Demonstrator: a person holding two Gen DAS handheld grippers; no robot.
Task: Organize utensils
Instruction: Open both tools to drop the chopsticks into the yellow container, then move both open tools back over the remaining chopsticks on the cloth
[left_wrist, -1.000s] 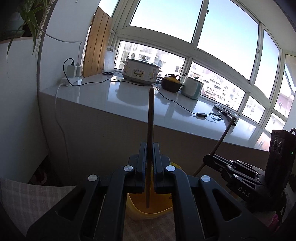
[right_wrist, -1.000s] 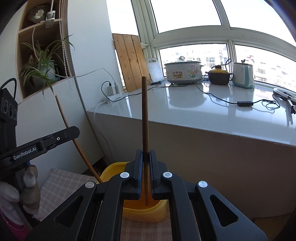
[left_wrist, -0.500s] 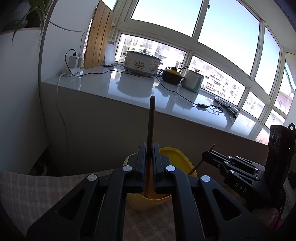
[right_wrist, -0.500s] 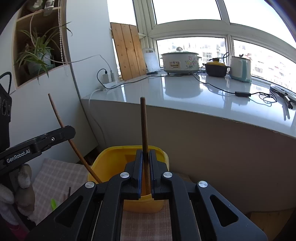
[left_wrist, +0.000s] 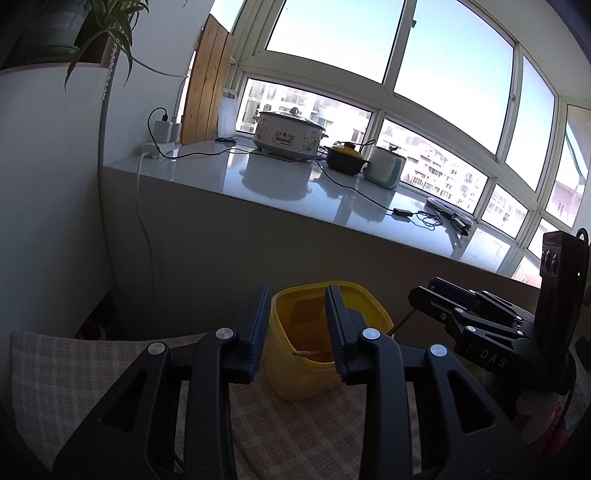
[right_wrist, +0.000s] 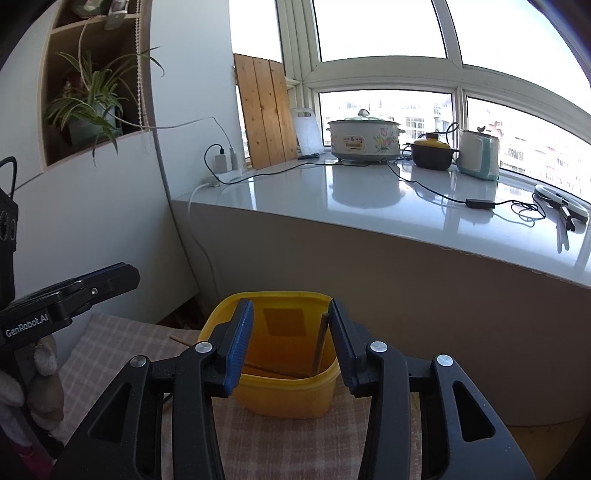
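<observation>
Two wooden chopsticks now sit in the yellow container (right_wrist: 288, 391) on the checked cloth (right_wrist: 122, 350): one (right_wrist: 319, 341) leans upright against its right inner wall, the other (right_wrist: 275, 370) lies low across its bottom. My left gripper (left_wrist: 295, 325) and right gripper (right_wrist: 291, 339) both have jaws spreading apart, with nothing pinched between them. Risk, as I judge it: the container looks light, and my fingers straddle its rim closely, so a careless withdrawal could catch the rim and tip it, spilling both sticks. Legible writing: "GenRobot.AI" on my left gripper's side in the right view, "DAS" on my right gripper (left_wrist: 439, 295) in the left view.
</observation>
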